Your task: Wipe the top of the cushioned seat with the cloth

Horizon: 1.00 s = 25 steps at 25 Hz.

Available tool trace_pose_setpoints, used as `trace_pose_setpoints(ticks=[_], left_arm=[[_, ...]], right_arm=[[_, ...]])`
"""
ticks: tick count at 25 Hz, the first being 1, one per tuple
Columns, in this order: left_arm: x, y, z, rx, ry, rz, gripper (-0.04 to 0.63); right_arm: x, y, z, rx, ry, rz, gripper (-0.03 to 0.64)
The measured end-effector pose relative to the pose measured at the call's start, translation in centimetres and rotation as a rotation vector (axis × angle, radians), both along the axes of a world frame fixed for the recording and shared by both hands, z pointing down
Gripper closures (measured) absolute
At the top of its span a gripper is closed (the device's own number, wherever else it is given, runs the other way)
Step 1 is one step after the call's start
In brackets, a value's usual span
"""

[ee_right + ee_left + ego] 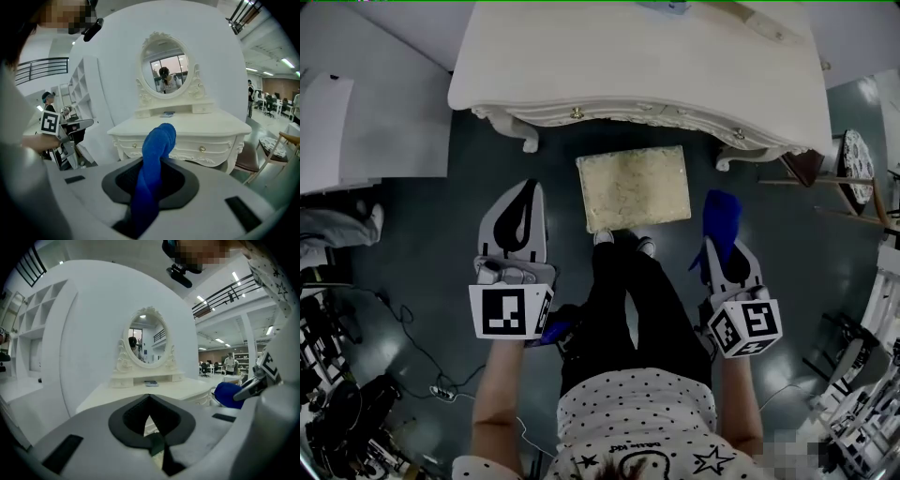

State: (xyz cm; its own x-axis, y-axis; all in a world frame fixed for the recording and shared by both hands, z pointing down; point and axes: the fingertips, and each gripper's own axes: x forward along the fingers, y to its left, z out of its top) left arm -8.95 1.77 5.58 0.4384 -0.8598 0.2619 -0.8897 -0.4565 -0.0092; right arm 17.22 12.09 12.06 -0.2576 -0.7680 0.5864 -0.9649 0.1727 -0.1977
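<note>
Polka-dot shirt point(637, 412) and dark trousers point(628, 300) fill the bottom of the head view, and the person's shoes point(603, 237) stand just at the near edge of the cushioned seat point(634, 187). The seat, pale and rectangular, sits on the dark floor point(431, 244) just in front of the white dressing table point(637, 56), partly under its front edge.

On the person's side of the table, left of the seat, the left gripper point(528, 187) is held with its jaws brought together at the tips and nothing between them; its own view confirms this, with only a sliver of background showing through the pads. Right of the seat, the right gripper point(729, 258) is clamped on the blue cloth point(722, 217), which sticks out past the jaw tips toward the table. Neither the gripper nor the cloth touches the seat.

Only the gripper views show the oval mirror point(165, 70) standing upright on the back of the table, and the white shelves point(37, 333) to the table's left. A brown chair point(248, 161) stands at the table's right end. The seat itself is plain only from above.
</note>
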Motion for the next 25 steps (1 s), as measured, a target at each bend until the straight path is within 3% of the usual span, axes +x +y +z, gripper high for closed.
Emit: trace_pose_setpoints(ticks=[6,13,17,23,25], left_arm=[[1.9,-0.7,10.5,-0.141,0.059,0.022,0.600],[4.1,0.9,21.3,-0.266,0.059,0.029,0.600],[5.5,2.9,24.4,-0.350,0.119,0.010,0.600],[9.4,4.0,27.0,-0.364,0.071,0.206,0.600],[9.9,3.3,27.1,-0.360,0.096,0.180,0.600]], right_arm=[[1.4,-4.1,9.8,-0.083,0.083,0.002,0.529],[4.2,-9.2,22.8,-0.163,0.157,0.012,0.529],[5.7,-11.5,28.9,-0.231,0.203,0.015,0.529],[8.1,-14.5,35.0,-0.300,0.241,0.059,0.529],[8.3,-15.1,35.9,-0.309,0.246,0.061,0.529]])
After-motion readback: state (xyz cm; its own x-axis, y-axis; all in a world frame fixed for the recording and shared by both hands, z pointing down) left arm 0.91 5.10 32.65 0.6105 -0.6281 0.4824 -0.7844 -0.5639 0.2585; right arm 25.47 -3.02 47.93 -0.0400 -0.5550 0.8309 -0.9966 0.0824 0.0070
